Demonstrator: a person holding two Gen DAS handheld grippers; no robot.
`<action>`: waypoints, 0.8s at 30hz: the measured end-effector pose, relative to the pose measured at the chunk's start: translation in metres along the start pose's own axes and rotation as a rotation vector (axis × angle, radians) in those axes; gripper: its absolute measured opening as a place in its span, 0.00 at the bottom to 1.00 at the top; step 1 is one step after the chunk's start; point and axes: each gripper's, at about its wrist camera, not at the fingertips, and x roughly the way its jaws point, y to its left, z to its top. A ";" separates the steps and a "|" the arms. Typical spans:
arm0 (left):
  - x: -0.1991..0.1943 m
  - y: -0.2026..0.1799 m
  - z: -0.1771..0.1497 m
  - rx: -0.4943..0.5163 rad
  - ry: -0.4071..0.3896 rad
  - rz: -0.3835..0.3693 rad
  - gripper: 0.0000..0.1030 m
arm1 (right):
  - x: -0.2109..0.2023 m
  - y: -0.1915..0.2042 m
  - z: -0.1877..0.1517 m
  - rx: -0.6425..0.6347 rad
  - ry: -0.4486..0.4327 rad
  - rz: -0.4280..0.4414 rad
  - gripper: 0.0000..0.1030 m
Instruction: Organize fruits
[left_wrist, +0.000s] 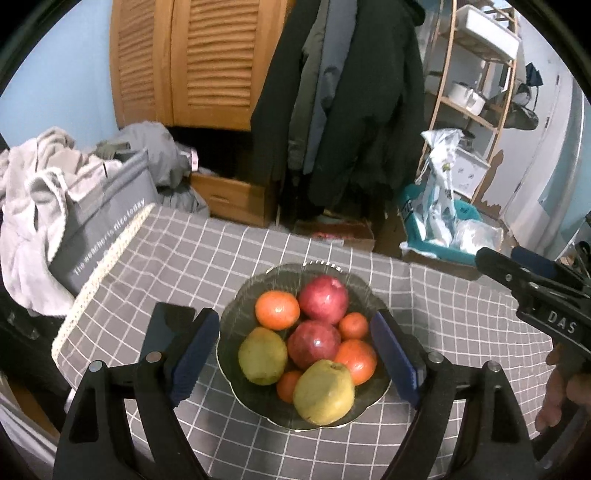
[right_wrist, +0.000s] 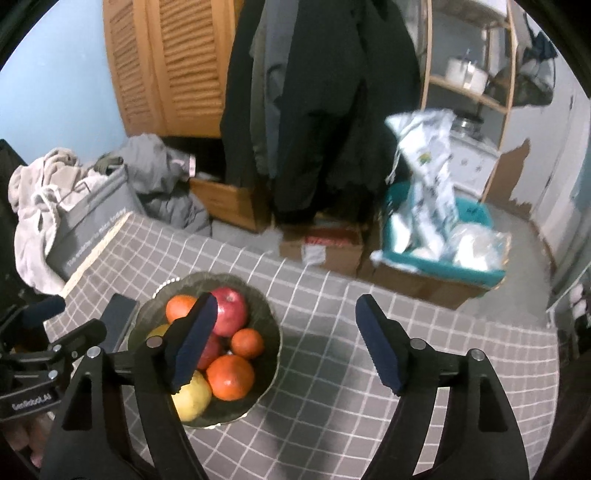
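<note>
Checked grey cloth is covering the tabletop (left_wrist: 229, 243), with coats hanging at the top centre and a laundry bin sitting at the left edge. At the lower centre of the left wrist view the glass bowl (left_wrist: 236, 321) is holding all the fruit: two red apples, several oranges and two yellow-green pears. The left gripper (left_wrist: 295, 343) is hovering with its fingers spread wide on either side of the bowl, gripping nothing. The right gripper (right_wrist: 284, 336) is likewise standing wide open and empty, over bare cloth right of the bowl. Nothing seems left outside, though blur is softening the right view. A careless sweep of a finger could be knocking the heaped front pear (left_wrist: 324, 392) over the rim.
</note>
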 end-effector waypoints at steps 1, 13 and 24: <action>-0.004 -0.001 0.002 0.001 -0.010 -0.004 0.84 | -0.006 0.000 0.001 -0.004 -0.013 -0.008 0.76; -0.056 -0.022 0.021 0.042 -0.144 -0.010 0.97 | -0.074 -0.013 0.009 0.002 -0.150 -0.065 0.77; -0.098 -0.042 0.031 0.071 -0.257 -0.026 0.99 | -0.121 -0.029 0.007 0.018 -0.247 -0.106 0.77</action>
